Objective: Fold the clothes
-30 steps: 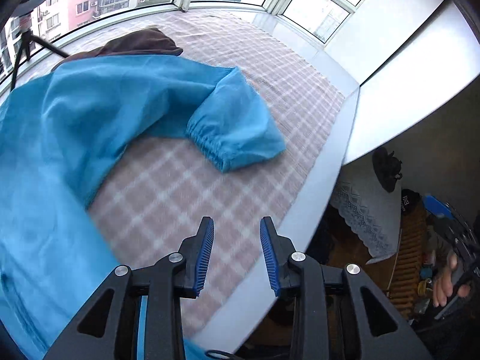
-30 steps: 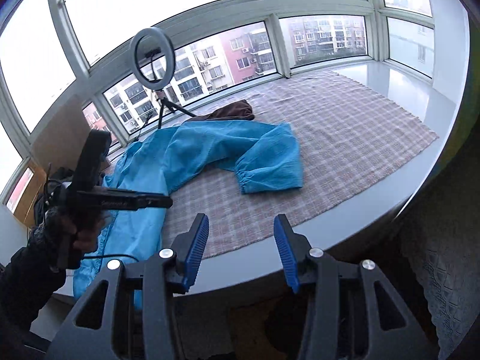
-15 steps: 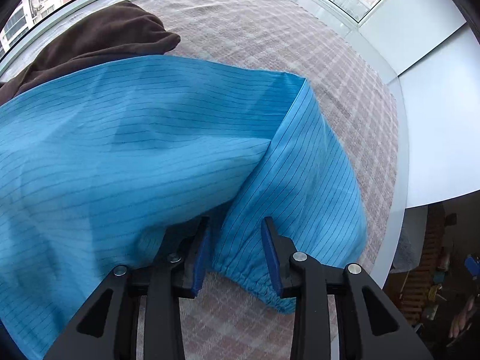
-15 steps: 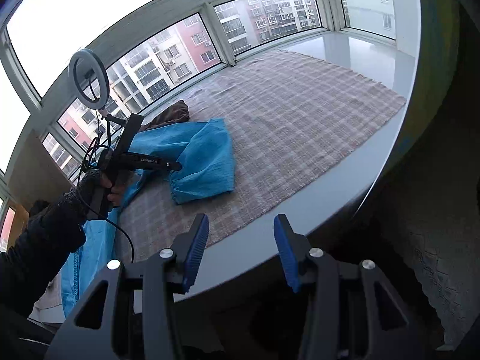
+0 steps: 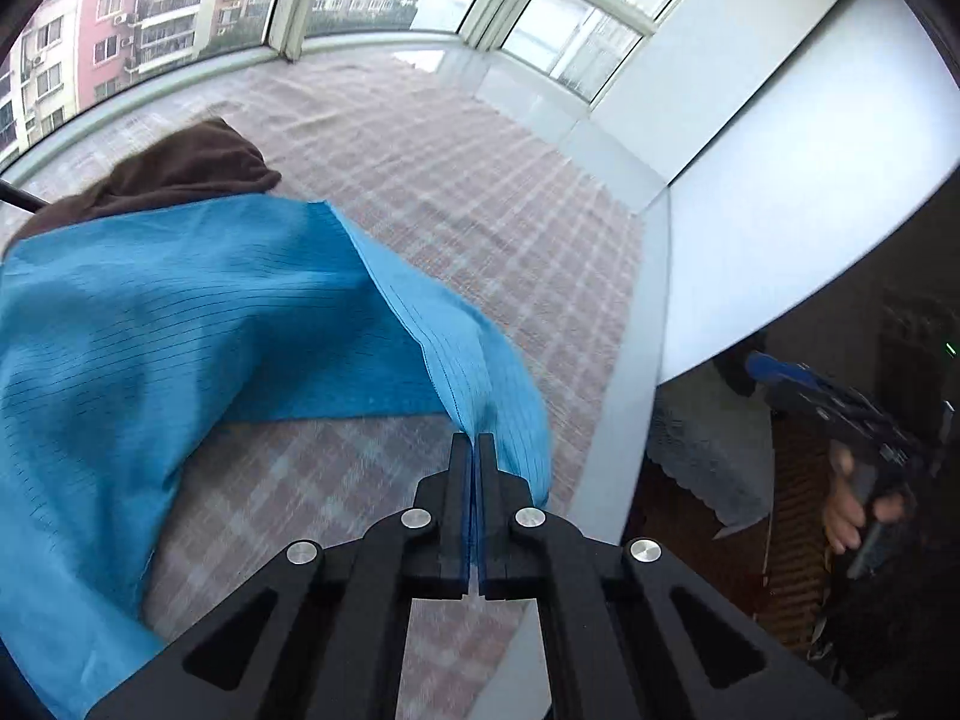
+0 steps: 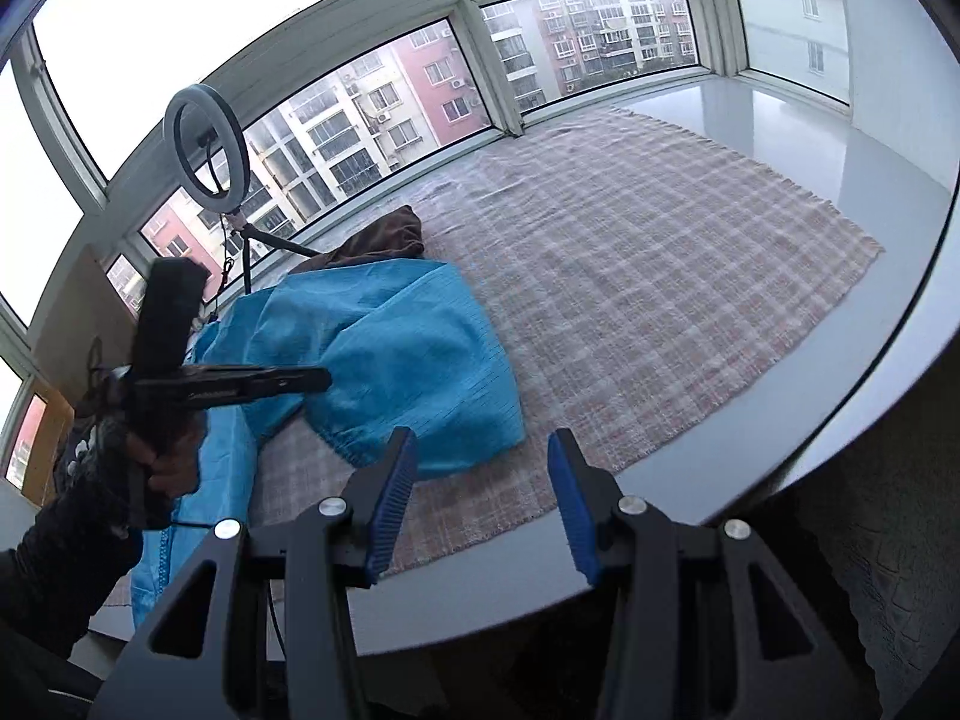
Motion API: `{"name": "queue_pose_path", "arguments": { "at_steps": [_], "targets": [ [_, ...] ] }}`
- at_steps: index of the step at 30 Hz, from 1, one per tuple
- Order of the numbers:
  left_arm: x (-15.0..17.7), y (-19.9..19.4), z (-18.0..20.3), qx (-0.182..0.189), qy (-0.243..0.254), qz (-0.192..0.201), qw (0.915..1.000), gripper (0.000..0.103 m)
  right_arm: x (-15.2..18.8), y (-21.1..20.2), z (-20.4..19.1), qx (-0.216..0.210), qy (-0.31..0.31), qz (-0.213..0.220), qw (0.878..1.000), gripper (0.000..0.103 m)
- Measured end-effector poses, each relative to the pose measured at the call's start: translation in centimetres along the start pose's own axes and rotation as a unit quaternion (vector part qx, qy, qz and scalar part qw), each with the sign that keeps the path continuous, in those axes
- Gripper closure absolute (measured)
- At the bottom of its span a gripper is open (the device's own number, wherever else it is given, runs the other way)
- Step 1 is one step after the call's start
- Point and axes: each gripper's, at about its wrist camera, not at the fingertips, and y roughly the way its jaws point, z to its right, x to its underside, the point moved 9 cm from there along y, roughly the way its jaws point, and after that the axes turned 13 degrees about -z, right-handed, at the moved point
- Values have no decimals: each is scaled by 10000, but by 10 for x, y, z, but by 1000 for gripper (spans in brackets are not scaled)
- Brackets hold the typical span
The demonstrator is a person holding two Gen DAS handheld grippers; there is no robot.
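In the left wrist view the left tool [image 5: 477, 441], low in the centre of the frame, is clenching the blue garment [image 5: 180, 348]: its jaws have just been closing, and the fabric of the sleeve [image 5: 480, 372] is running down into the pinch between its blue pads. The garment is filling the left half of that frame, lying on the checked blanket [image 5: 480, 210] over the window ledge, with a brown garment [image 5: 186, 171] showing behind it at upper left. In the right wrist view the right tool [image 6: 480, 480] is hanging released at the bottom centre, nothing between its pads, over the near edge of the ledge [image 6: 690, 480]. A ring light [image 6: 207, 150] is standing at upper left.
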Motion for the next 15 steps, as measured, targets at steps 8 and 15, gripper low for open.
{"name": "queue_pose_path", "arguments": {
  "at_steps": [8,15],
  "targets": [
    [189,-194,-80,-668,-2023,1315,9682,103,-64,57,-111,-386,-1275,-254,9908,58],
    [368,-175,-151,-819,-4422,1184,8853,103,-88,157,-206,-658,-2266,-948,9671,58]
  ]
}}
